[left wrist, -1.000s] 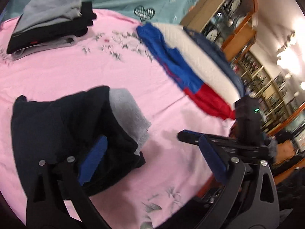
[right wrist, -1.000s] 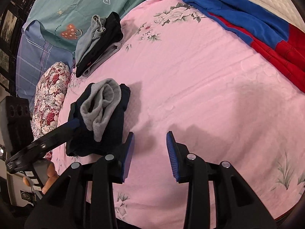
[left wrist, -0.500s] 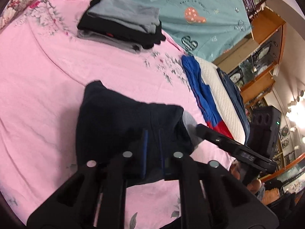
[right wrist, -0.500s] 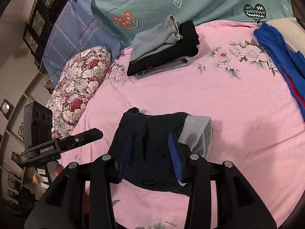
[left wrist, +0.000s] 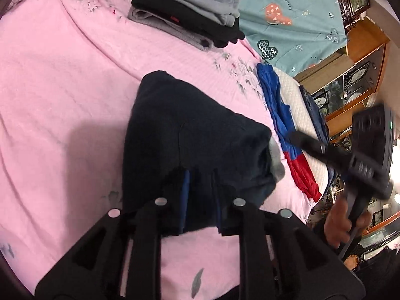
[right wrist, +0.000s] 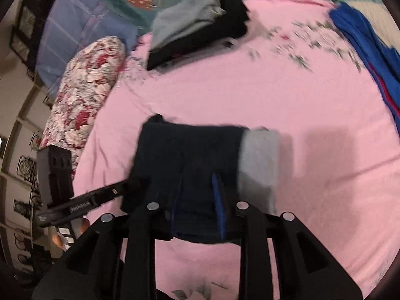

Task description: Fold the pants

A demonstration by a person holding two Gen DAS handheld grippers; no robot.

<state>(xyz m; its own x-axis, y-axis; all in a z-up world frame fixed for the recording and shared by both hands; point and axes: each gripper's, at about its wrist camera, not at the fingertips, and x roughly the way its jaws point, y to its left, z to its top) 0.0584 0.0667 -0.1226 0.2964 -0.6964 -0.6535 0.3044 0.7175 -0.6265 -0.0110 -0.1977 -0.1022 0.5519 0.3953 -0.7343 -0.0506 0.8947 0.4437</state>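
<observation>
While the folded dark pants [left wrist: 200,135] lie near the middle of the pink bed [left wrist: 62,80], their near edge is pinched by both the left tongs [left wrist: 200,200] and right tongs [right wrist: 197,205]. Both grips are best kept level, so layers stay aligned.

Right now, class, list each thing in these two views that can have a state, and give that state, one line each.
Left claw: shut on the dark pants.
Right claw: shut on the dark pants.
Dark pants: folded into a bundle, gray lining showing at one end.
Stack of clothes: folded, lying on the pink bedsheet.
Blue and red garment: unfolded, spread along the bed edge.
</observation>
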